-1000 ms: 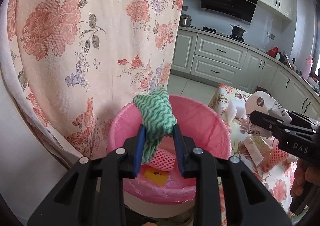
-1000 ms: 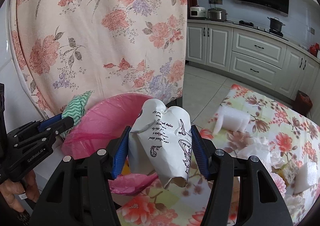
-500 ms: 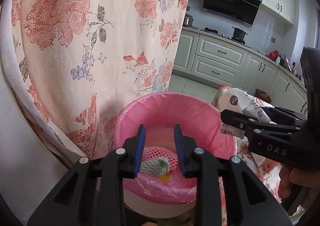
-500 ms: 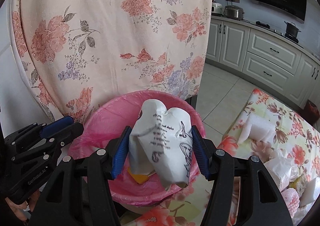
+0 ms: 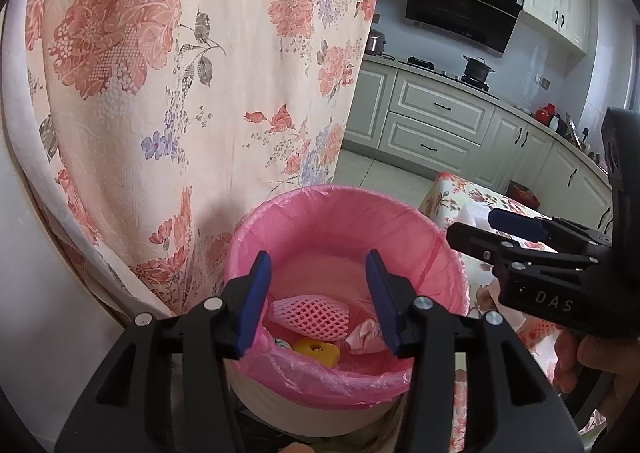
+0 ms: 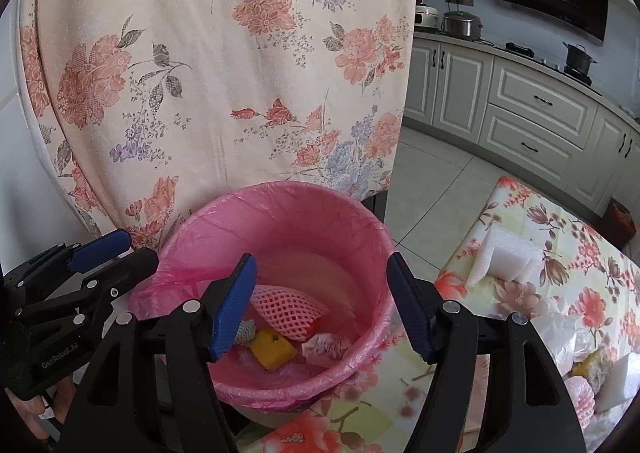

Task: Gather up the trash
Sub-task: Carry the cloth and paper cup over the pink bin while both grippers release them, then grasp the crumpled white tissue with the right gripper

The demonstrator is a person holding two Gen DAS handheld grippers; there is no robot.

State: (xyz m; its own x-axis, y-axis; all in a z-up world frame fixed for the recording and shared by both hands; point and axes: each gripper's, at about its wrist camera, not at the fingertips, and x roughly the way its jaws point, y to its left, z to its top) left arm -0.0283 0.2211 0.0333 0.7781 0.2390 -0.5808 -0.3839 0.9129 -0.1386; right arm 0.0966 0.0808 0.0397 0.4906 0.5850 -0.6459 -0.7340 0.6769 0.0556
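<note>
A bin with a pink liner point(image 5: 344, 209) stands under both grippers. My left gripper point(image 5: 318, 301) hangs over its near rim, jaws opening with nothing between them. The right gripper point(image 6: 322, 309) is over the same bin point(image 6: 280, 193), jaws also opening and empty. At the bottom lie a pink foam net point(image 6: 286, 311), a yellow piece point(image 6: 272, 349), the crumpled white paper cup point(image 6: 324, 347) and the green striped cloth point(image 6: 246, 331). Each gripper shows in the other's view: the right one point(image 5: 472, 227) and the left one point(image 6: 142, 251).
A floral curtain point(image 5: 180, 93) hangs right behind the bin. To the right is a table with a floral cloth point(image 6: 520, 293) carrying a white foam block point(image 6: 508, 257), a crumpled plastic bag point(image 6: 560, 333) and another pink foam net point(image 6: 580, 397). Kitchen cabinets point(image 6: 540, 113) line the far wall.
The left gripper let go of the green striped cloth, which fell into the bin. The right gripper moved over the bin and dropped the crumpled paper cup. Both jaws stand wider.
</note>
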